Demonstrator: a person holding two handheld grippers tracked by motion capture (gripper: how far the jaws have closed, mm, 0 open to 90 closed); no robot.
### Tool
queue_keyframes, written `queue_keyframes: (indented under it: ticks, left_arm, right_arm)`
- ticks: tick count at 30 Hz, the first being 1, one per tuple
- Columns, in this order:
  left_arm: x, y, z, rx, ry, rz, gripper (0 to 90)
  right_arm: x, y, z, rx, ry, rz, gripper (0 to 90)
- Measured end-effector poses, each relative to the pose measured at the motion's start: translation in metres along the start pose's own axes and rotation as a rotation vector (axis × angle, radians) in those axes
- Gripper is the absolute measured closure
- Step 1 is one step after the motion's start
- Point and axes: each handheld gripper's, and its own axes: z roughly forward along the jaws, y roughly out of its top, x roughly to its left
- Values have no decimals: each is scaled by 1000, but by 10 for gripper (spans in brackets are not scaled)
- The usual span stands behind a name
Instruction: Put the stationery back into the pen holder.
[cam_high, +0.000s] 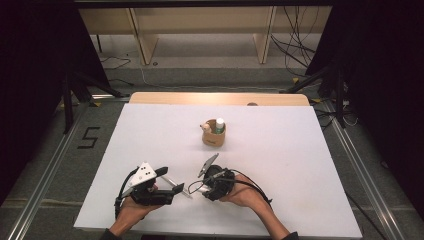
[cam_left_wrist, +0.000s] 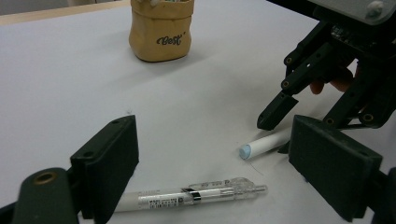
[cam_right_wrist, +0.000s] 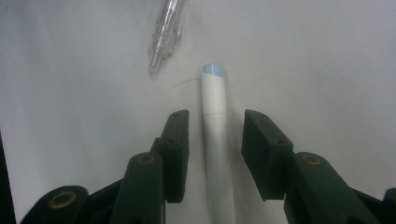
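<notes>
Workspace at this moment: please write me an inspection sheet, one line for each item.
Surface: white table top, bare apart from the things below.
Job's things: white marker with pale blue end lying flat; clear pen lying flat beside it; tan cup marked "Best", upright, with items inside.
Clutter: nothing seen.
Grippers: right tool straddles the marker, jaws on either side with gaps, not pressing; left tool open above the pen, touching nothing.
Cables: black cable trails from the right tool; loose cables on the floor behind.
Surroundings: wooden frame beyond the table, dark curtains at the sides.
</notes>
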Motion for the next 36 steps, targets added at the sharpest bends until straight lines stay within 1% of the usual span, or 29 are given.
queue_keyframes:
  ticks: [4,8,9,10,11,14,18,24,26,36]
  left_arm:
    - [0,0,0,1,0,1,156]
    - [0,0,0,1,1,0,156]
    - [0,0,0,1,0,2,156]
    - [0,0,0,1,0,1,156]
    - [0,0,0,-1,1,0,156]
    - [0,0,0,0,1,0,156]
    - [0,0,0,1,0,-1,156]
    - [0,0,0,3,1,-1,156]
    - [0,0,0,2,0,-1,156]
    - [1,0,0,3,2,1,156]
  right_arm:
    - [1,1,2,17,-4,-4,653]
    - [1,2,3,18,-11,-22,675]
    - [2,3,3,29,-16,-14,677]
    - [2,3,3,26,-17,-27,680]
    - [3,4,3,29,-23,-19,684]
    - [4,5,3,38,-28,-41,701]
    - [6,7,4,51,-28,-26,715]
    - [6,10,4,70,-29,-37,733]
    - [7,11,4,78,-27,-30,742]
    - [9,16,5,110,-29,-46,780]
